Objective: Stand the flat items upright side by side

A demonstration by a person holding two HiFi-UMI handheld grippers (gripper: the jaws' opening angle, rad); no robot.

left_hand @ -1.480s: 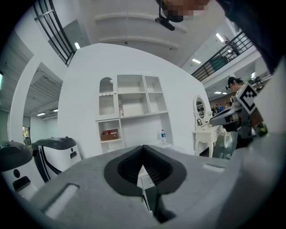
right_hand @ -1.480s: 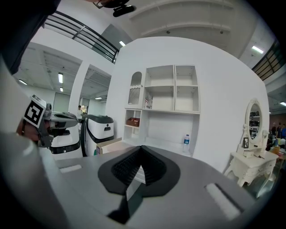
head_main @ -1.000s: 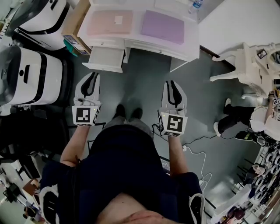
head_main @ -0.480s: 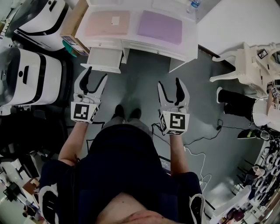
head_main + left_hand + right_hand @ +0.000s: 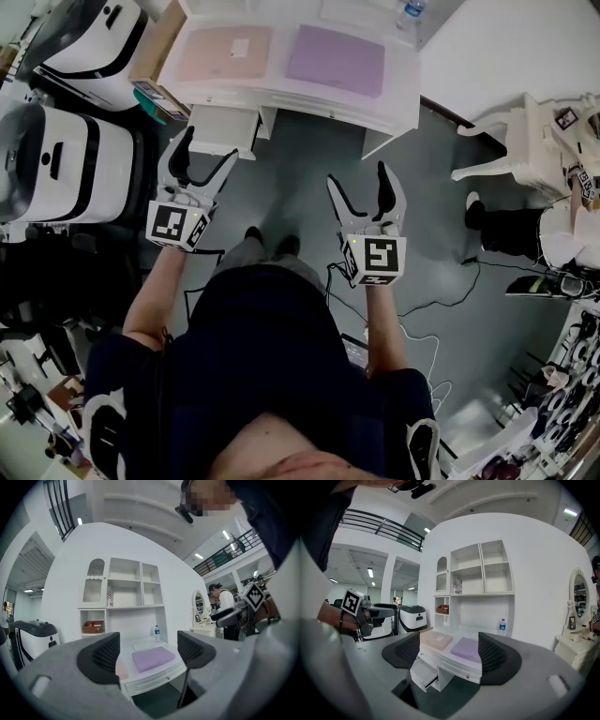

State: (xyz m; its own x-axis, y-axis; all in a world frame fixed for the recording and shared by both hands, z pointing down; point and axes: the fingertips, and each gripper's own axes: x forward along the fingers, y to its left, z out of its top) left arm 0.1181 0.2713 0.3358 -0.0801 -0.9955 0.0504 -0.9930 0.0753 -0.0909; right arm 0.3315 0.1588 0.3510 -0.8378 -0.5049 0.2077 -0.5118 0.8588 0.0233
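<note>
- The left gripper (image 5: 208, 148) was found held above the grey floor (image 5: 291, 178), close in front of the desk. Its jaws were spread and opening, and nothing was seen between them.
- The right gripper (image 5: 358, 183) was noted further back from the desk. Its jaws were likewise wide apart and opening, with nothing between the pads.
- Both grippers were observed well apart from the flat items.
- A pink flat item (image 5: 214, 53) was recorded lying flat on the left part of the white desk (image 5: 281, 92), with a small white label (image 5: 239, 44) on its top face.
- A purple flat item (image 5: 336, 60) was recorded lying flat just beside it on the right, a narrow gap being left between the two.
- Neither item was found stood upright.
- A drawer (image 5: 220, 129) on the desk's left side was found pulled open.
- A water bottle (image 5: 410, 9) was noted standing at the desk's back right corner.
- A white shelf unit (image 5: 480, 569) was seen rising behind the desk.
</note>
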